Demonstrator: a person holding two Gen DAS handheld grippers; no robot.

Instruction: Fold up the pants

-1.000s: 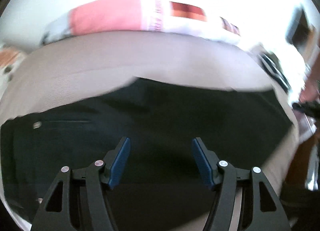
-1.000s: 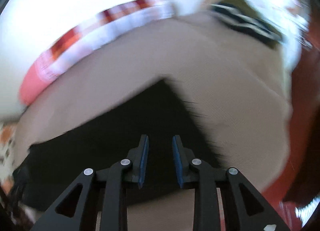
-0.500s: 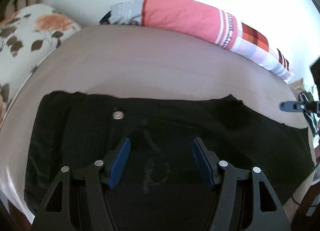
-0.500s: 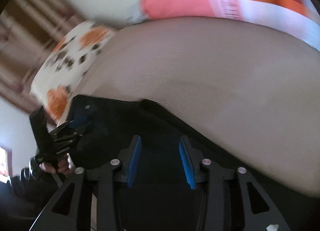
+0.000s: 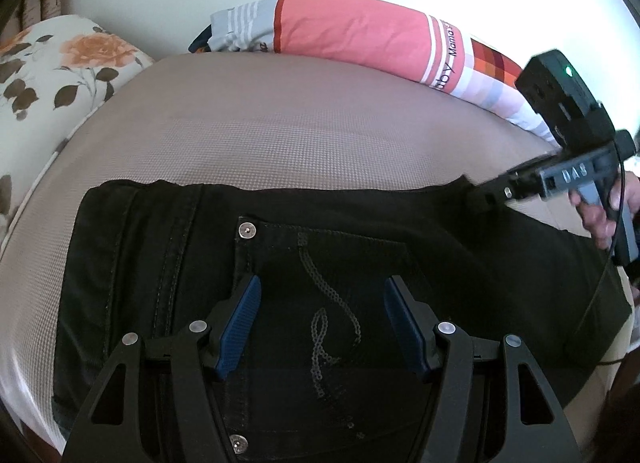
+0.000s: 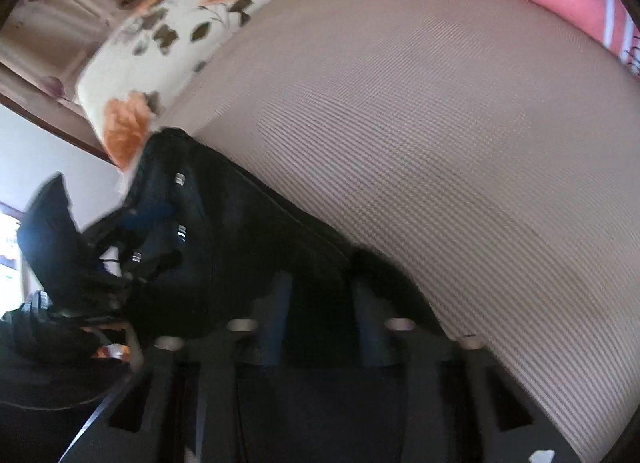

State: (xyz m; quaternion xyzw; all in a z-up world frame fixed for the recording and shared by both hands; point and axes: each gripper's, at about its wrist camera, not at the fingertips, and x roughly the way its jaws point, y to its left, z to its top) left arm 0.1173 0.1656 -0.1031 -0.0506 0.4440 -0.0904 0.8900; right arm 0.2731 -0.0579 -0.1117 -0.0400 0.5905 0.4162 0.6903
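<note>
Black pants point(image 5: 360, 243) lie flat across the beige bed point(image 5: 280, 123), waistband to the left. My left gripper point(image 5: 323, 281) hangs open just above the stitched back pocket point(image 5: 332, 303), nothing between its pads. My right gripper point(image 5: 478, 197) comes in from the right, held by a hand point(image 5: 600, 215), its tips at the pants' far edge. The right wrist view is blurred. There the right gripper point(image 6: 322, 303) has its jaws closing, a gap still showing, and the pants' point(image 6: 240, 231) edge between the fingers.
A pink striped pillow point(image 5: 352, 35) lies along the far side of the bed against the white wall. A floral pillow point(image 5: 60, 63) sits at the left end. Bare beige mattress stretches beyond the pants. A cable point(image 5: 600, 283) trails from the right gripper over the pants.
The left gripper slid along the pants to the back pocket and stopped, staying open. The right gripper swung in from the leg end, rolling, to the pants' far edge; its jaws widened, then narrowed.
</note>
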